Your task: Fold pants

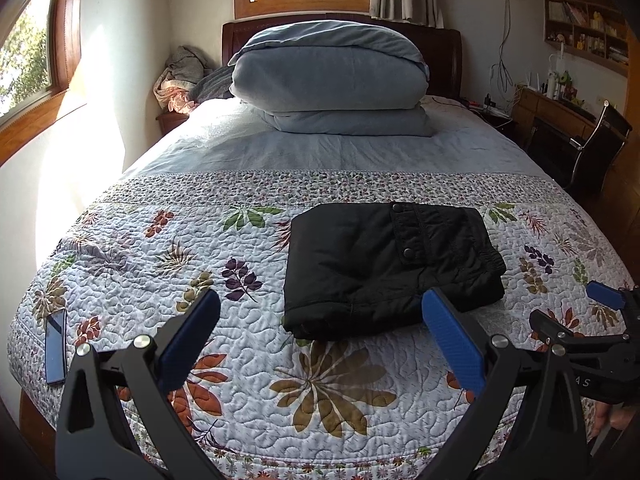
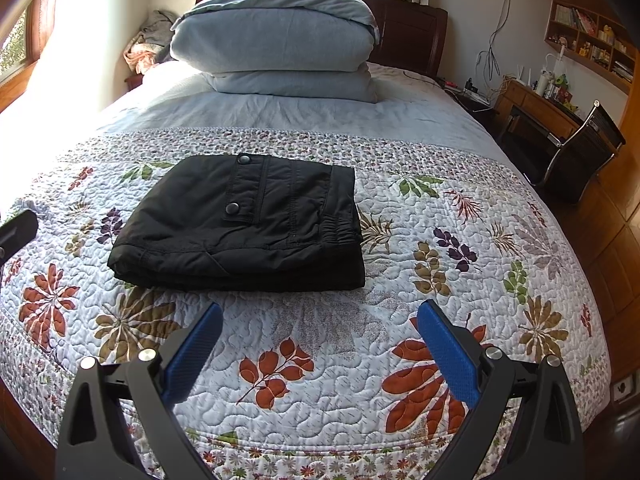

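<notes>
The black pants (image 1: 388, 268) lie folded into a compact rectangle on the floral quilt (image 1: 200, 248), a snap-button flap facing up. They also show in the right wrist view (image 2: 248, 228). My left gripper (image 1: 320, 300) is open and empty, held above the quilt just in front of the pants' near edge. My right gripper (image 2: 320, 312) is open and empty, a little in front of the pants and clear of them. The right gripper also shows at the right edge of the left wrist view (image 1: 572, 304).
A phone (image 1: 56, 346) lies on the quilt near the left bed edge. A folded blue duvet (image 1: 332, 80) is stacked at the headboard. A desk (image 2: 536, 108) and a chair (image 2: 580, 148) stand to the right of the bed. The bed's foot edge is just below the grippers.
</notes>
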`<state>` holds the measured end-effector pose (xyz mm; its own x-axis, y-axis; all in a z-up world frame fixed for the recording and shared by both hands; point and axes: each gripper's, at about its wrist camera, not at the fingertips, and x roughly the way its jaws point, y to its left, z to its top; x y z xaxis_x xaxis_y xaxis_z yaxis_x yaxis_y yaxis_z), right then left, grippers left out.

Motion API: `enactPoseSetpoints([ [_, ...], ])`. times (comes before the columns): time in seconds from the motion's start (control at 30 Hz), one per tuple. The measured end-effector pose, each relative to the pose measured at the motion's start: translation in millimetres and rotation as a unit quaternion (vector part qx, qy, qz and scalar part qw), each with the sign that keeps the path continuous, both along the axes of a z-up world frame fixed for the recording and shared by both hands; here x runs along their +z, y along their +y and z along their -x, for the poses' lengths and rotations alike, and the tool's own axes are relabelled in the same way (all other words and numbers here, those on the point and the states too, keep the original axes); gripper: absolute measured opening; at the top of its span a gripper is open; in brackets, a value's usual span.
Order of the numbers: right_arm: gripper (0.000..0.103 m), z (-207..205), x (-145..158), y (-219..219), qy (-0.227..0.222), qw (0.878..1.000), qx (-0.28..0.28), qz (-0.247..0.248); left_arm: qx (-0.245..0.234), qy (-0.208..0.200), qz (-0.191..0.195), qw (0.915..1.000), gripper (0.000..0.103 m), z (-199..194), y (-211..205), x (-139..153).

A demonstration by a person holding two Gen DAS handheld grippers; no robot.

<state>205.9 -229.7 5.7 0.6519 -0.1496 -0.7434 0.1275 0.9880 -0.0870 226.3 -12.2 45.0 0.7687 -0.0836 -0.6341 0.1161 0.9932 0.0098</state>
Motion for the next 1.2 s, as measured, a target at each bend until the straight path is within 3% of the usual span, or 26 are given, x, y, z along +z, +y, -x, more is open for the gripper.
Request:
enactPoseSetpoints([
  [0.3, 0.098, -0.5, -1.1, -0.7, 0.0, 1.0, 0.001, 0.0, 0.012, 0.006, -0.004, 0.9999, 0.1, -3.7, 1.4, -1.0],
  [1.2, 0.098, -3.0, -2.2, -0.8, 0.005, 1.0, 0.0, -0.001, -0.011, 0.004, 0.001, 0.9999, 0.1, 0.3, -5.2, -2.1],
])
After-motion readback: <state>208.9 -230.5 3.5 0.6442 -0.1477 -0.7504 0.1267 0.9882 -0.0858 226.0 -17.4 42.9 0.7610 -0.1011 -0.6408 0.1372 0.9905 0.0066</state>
